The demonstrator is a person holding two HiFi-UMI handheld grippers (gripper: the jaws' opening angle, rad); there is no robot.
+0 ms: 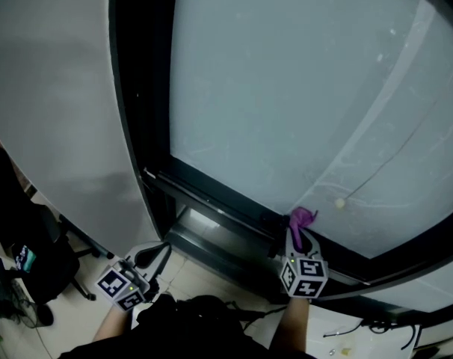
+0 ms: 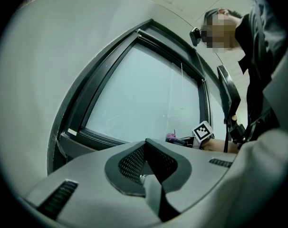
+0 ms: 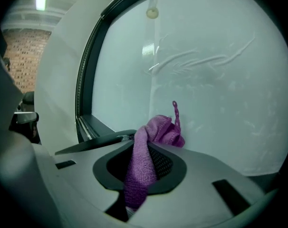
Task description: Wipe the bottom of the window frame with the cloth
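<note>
Two grippers are in view, and only the right gripper (image 1: 296, 238) is at work. Its fingers (image 3: 165, 164) are clamped on the purple cloth (image 3: 143, 163): one strip runs down between them, and the bunched end stands out past the tips, against the lower part of the glass (image 1: 286, 88). In the head view this end sits at the bottom rail of the window frame (image 1: 211, 199), toward its right part. It seems to rest on the rail, but the view is too dark there to be sure.

The left gripper (image 1: 153, 254) hangs low near the floor, well apart from the window. Its fingers are together with nothing between them.

The step in hand is, I judge, the wiping stroke along the bottom rail. To do it well, the free end of the cloth should be pressed down onto the rail, not onto the glass, so that only fabric touches the frame and the hard tips stay off it. The stroke should follow the rail in one line toward the left corner, with steady pressure. The grip must stay firm, because the short end can slip out if it catches in the groove.
</note>
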